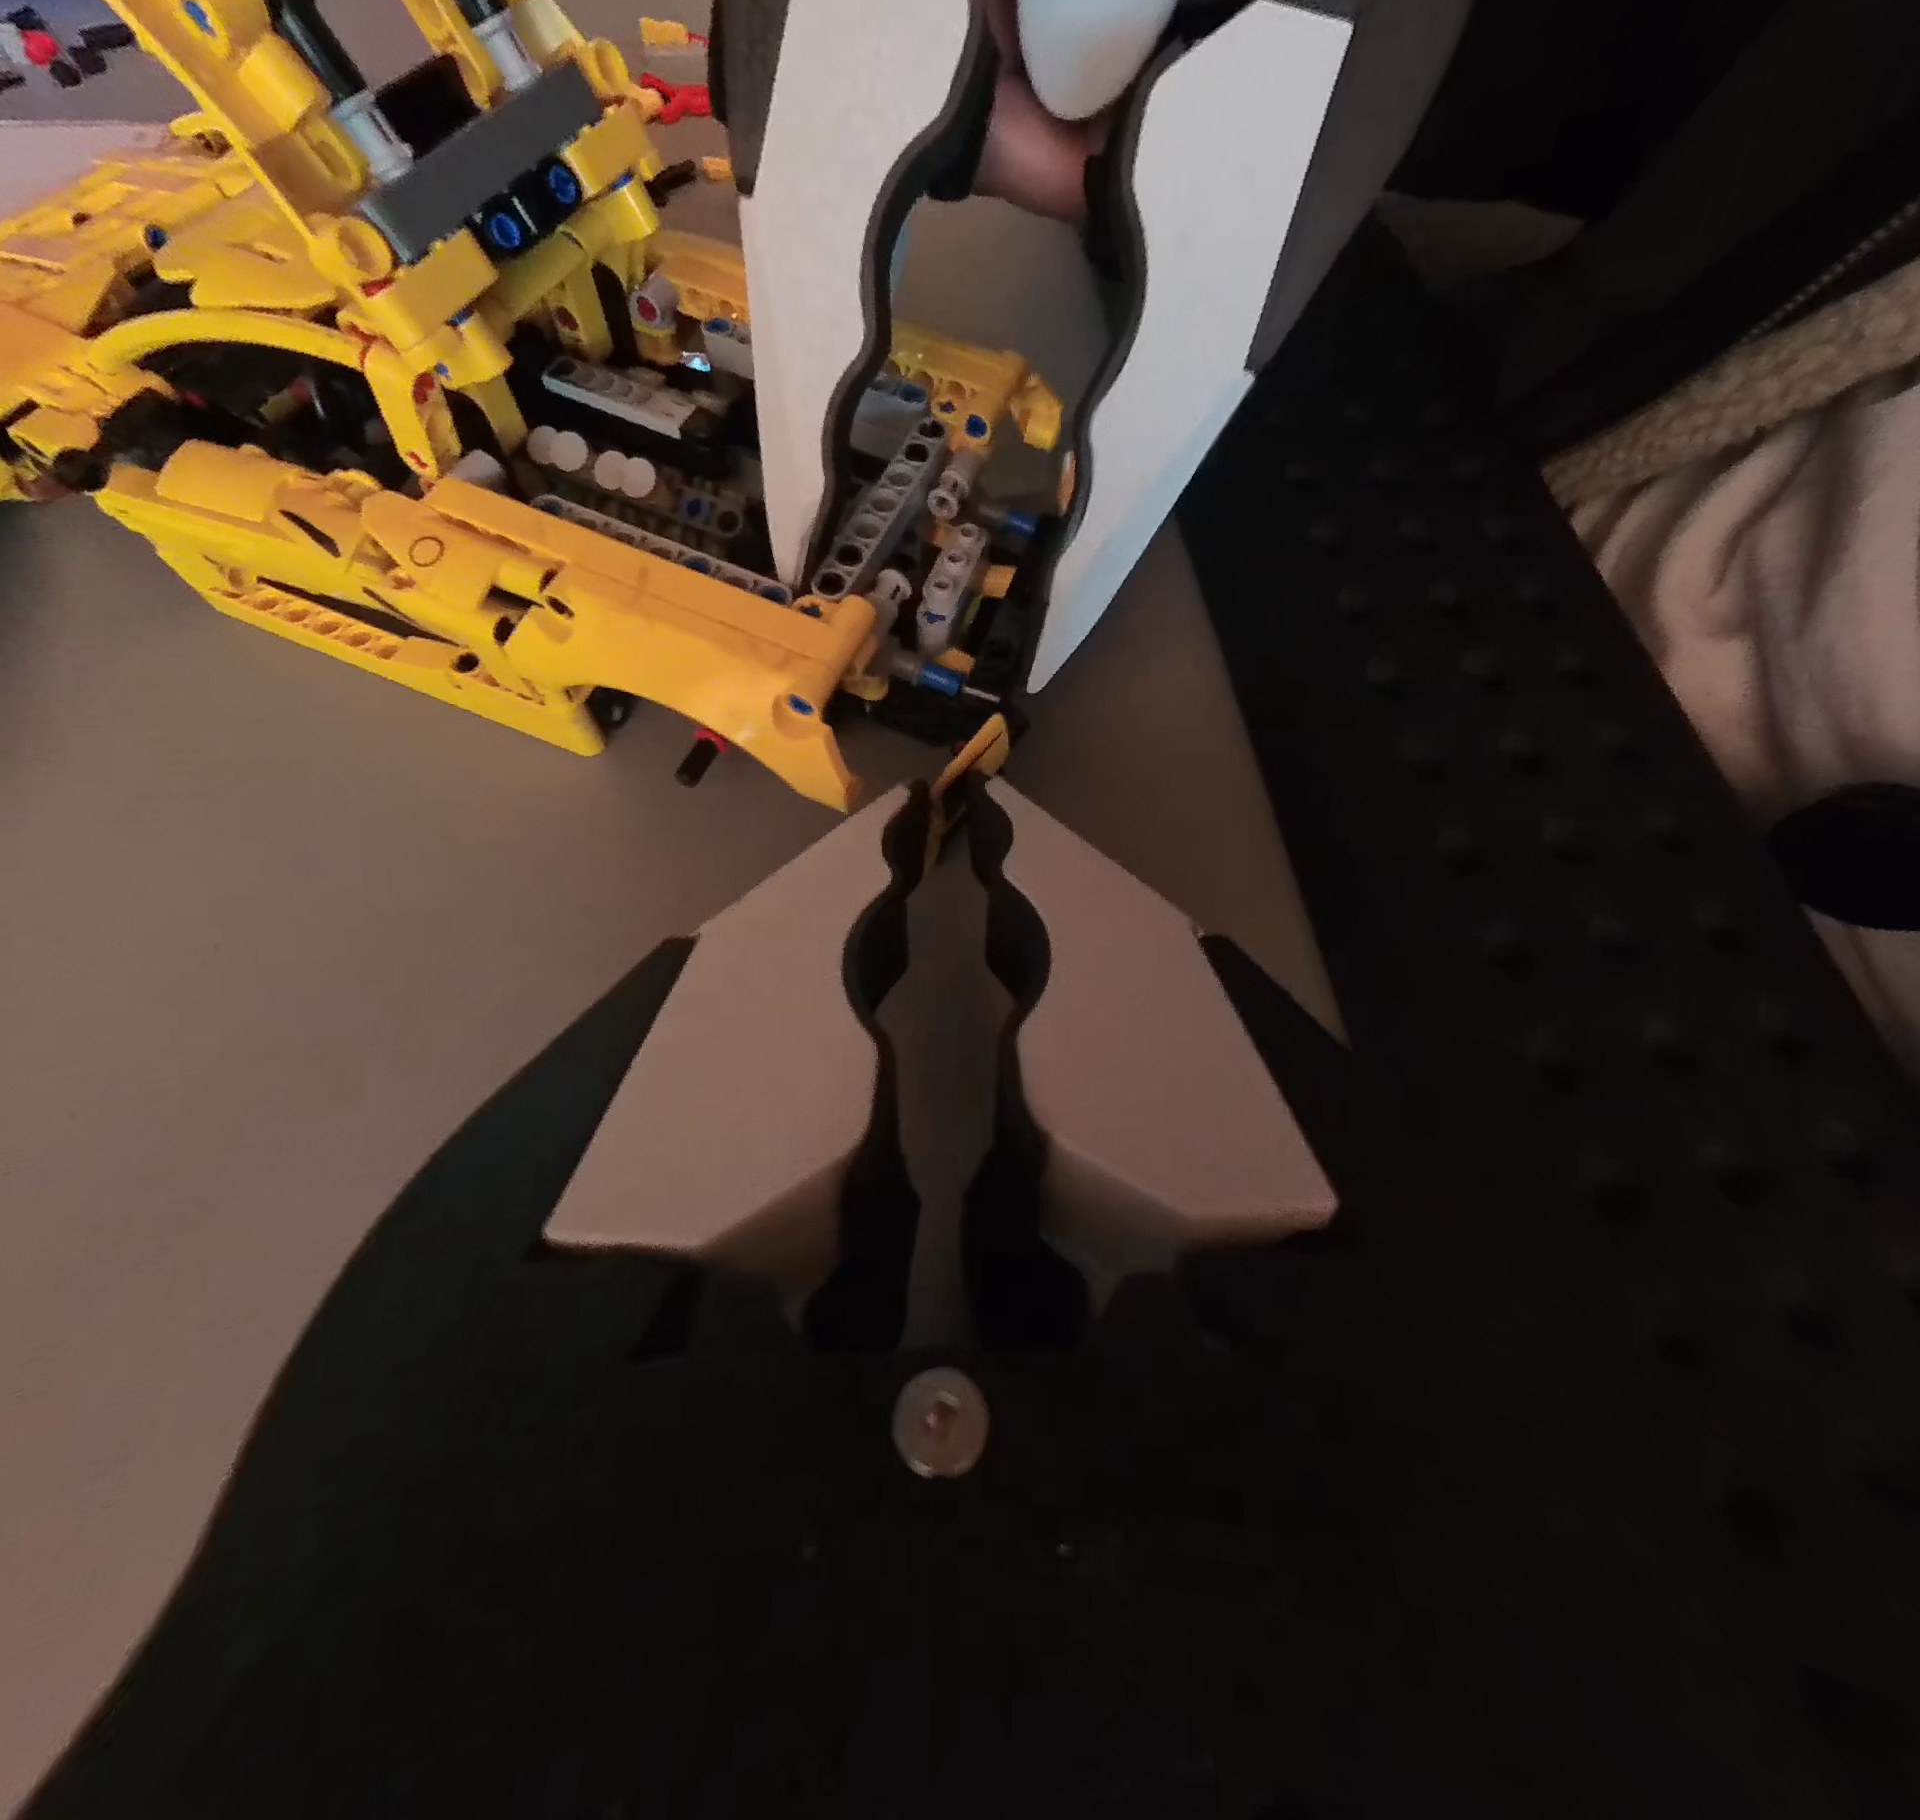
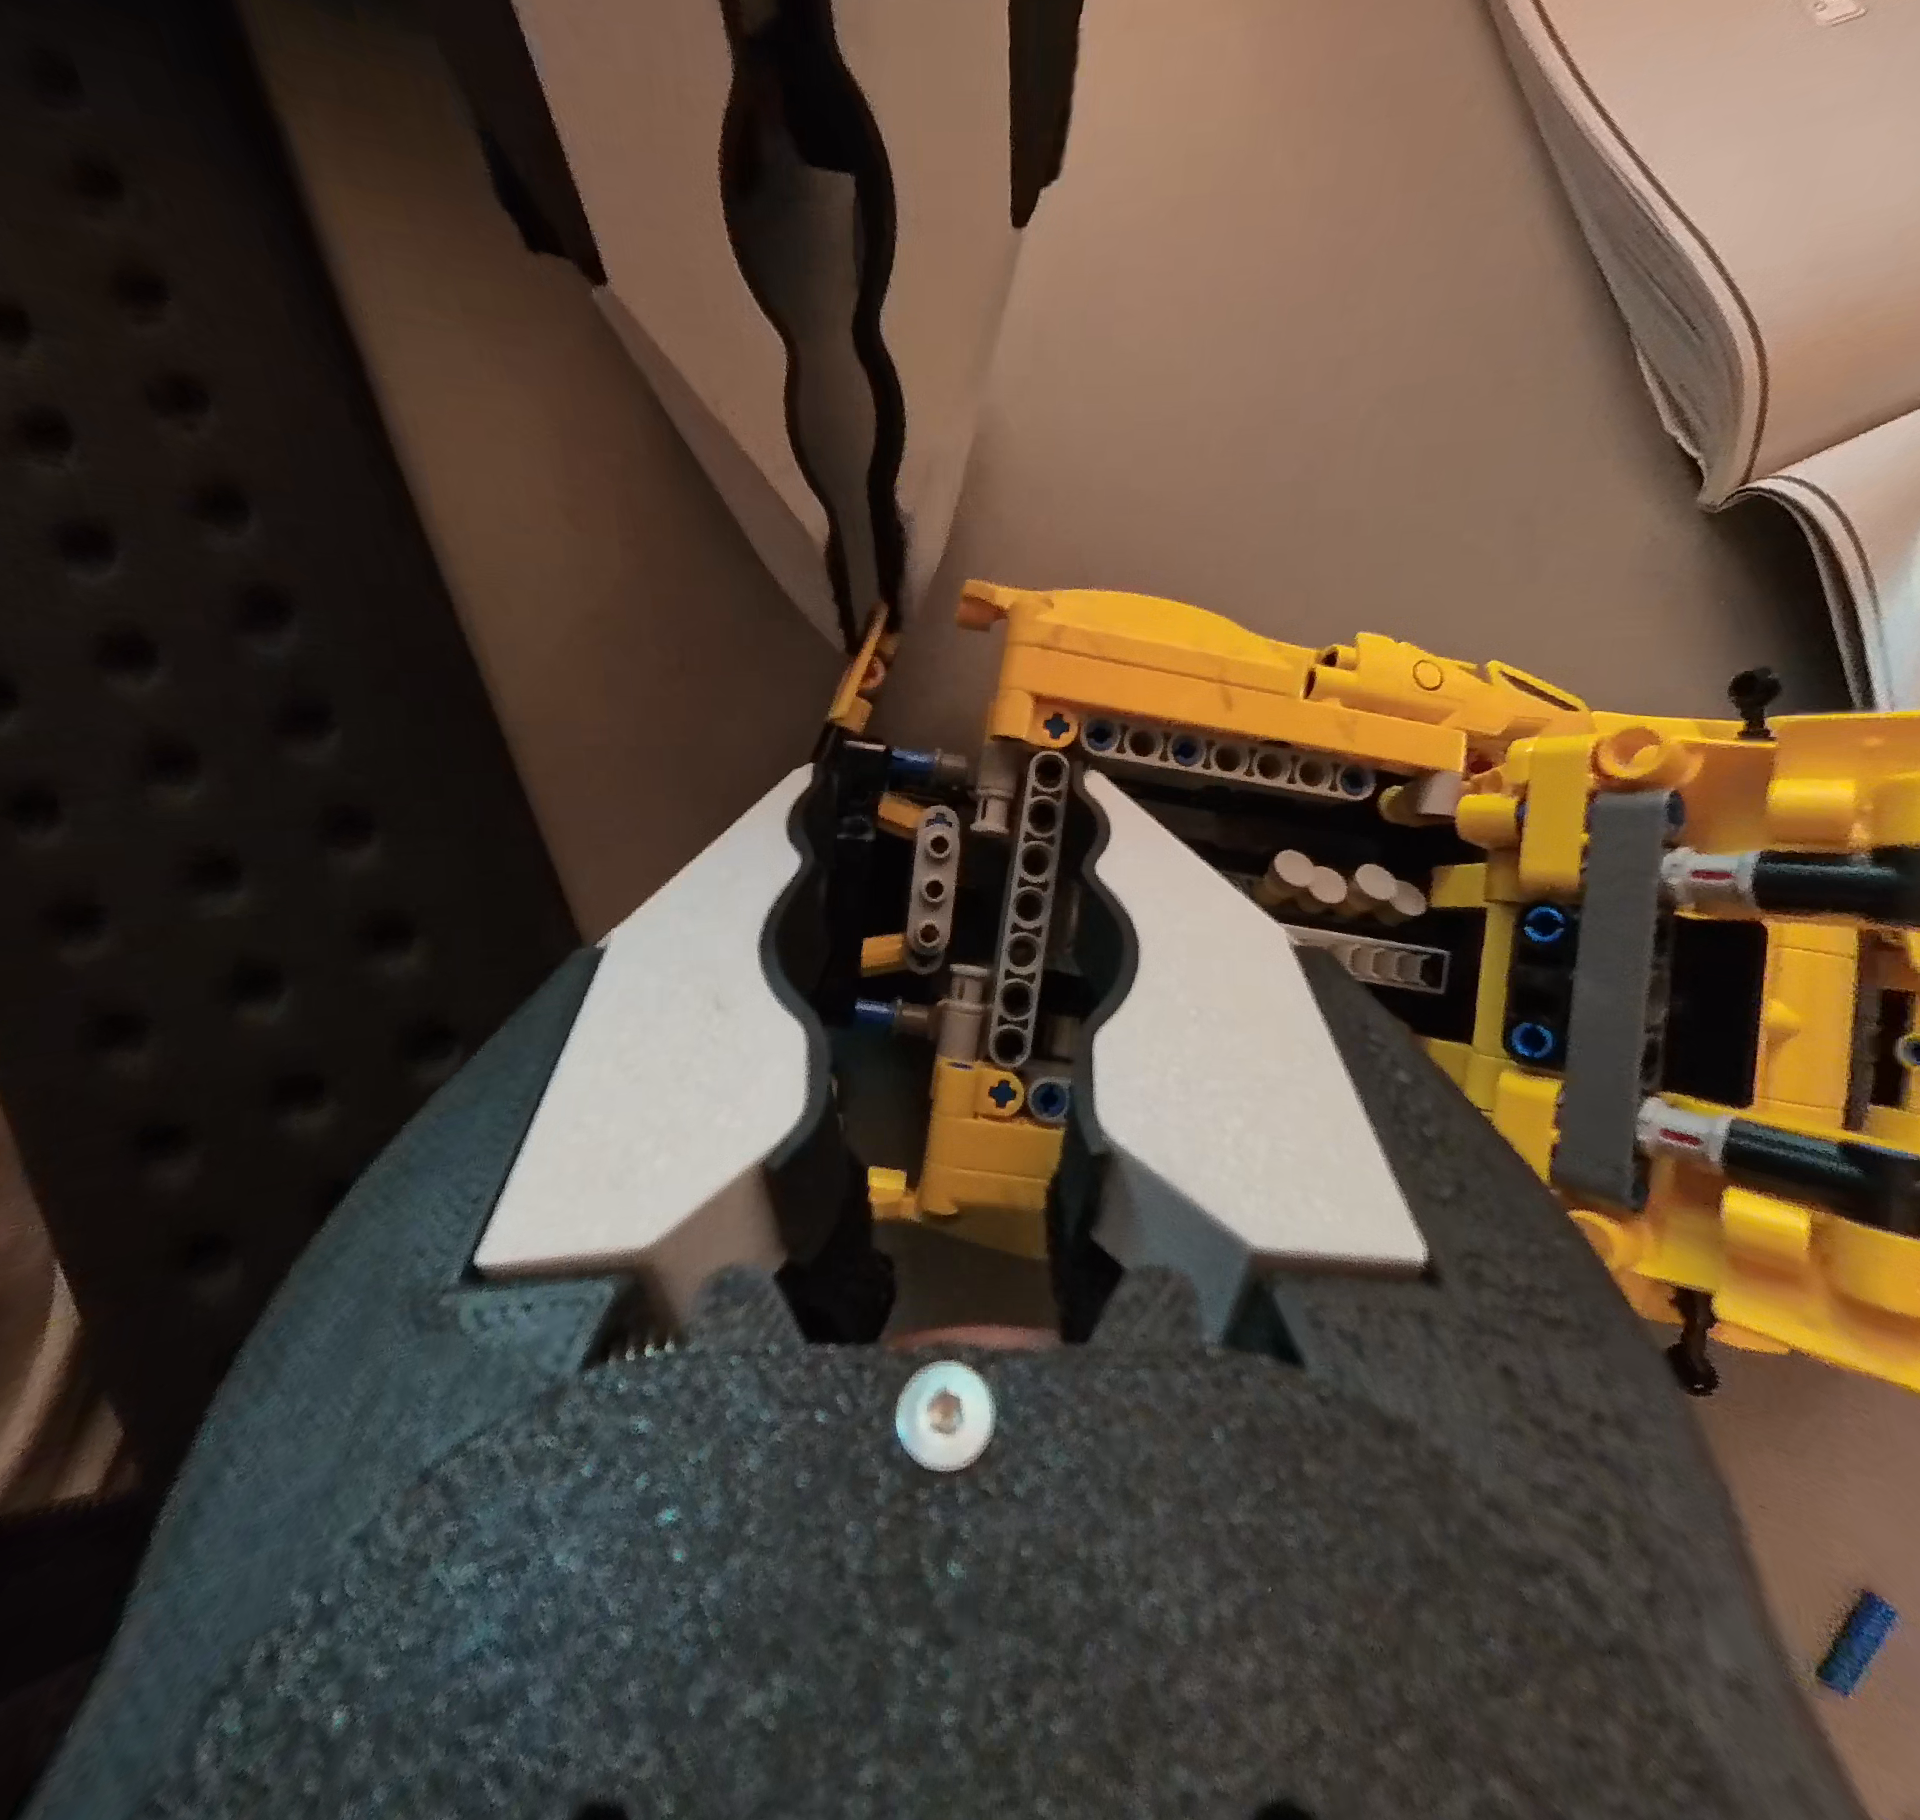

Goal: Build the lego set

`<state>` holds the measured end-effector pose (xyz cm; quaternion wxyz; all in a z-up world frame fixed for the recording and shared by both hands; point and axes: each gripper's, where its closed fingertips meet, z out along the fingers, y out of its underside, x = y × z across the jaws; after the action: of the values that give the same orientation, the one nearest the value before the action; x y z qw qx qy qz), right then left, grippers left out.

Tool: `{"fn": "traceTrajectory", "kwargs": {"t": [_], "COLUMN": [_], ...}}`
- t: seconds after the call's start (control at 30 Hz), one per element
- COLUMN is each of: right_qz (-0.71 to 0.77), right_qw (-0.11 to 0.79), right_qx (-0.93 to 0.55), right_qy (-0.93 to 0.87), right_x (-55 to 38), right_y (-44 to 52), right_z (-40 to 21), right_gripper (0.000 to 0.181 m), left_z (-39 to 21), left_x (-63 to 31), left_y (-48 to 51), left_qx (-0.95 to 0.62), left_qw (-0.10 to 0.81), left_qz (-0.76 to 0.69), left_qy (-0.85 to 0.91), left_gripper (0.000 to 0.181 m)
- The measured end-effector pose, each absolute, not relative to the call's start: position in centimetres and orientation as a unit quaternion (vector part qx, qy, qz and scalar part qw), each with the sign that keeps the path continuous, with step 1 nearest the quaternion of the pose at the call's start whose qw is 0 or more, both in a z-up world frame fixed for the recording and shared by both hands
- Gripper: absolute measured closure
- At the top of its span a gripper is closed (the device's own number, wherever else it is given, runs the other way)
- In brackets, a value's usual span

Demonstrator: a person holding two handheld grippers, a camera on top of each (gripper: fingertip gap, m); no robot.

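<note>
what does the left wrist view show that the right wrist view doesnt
Only the left wrist view shows loose small parts on the far table and a pale cloth. Only the right wrist view shows an open instruction booklet and a loose blue pin. Both show the yellow lego model, the left gripper pinching a small yellow piece, and the open right gripper straddling the model's end.

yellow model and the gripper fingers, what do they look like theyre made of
The yellow model: hard moulded plastic, smooth with a slight gloss, judging by its crisp pin holes and highlights. The right gripper fingers: probably 3D-printed plastic, matte pale faces with wavy dark inner pads that may be rubbery; its black body shows a grainy printed texture.
</note>
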<state>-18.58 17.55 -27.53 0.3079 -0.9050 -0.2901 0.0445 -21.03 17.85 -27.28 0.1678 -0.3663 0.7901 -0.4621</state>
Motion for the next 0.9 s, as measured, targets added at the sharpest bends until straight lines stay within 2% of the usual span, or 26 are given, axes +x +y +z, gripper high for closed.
{"fn": "traceTrajectory", "kwargs": {"t": [0.5, 0.8, 0.9], "right_qz": [0.055, 0.091, 0.073], "right_qw": [0.298, 0.272, 0.253], "right_qx": [-0.913, -0.928, -0.934], "right_qy": [-0.274, -0.238, -0.242], "right_x": [-18.45, -18.36, -18.40], "right_y": [17.65, 17.51, 17.36], "right_z": [-27.50, -27.48, -27.85], "right_gripper": [0.141, 0.143, 0.139], "left_z": [-27.28, -27.23, -27.58], "left_x": [-20.74, -20.51, -20.46], "left_y": [17.99, 18.03, 18.17], "left_qx": [-0.363, -0.326, -0.320], "left_qw": [0.180, 0.253, 0.269], "left_qz": [-0.450, -0.403, -0.385], "left_qy": [0.796, 0.817, 0.822], "left_gripper": [0.174, 0.173, 0.174]}}
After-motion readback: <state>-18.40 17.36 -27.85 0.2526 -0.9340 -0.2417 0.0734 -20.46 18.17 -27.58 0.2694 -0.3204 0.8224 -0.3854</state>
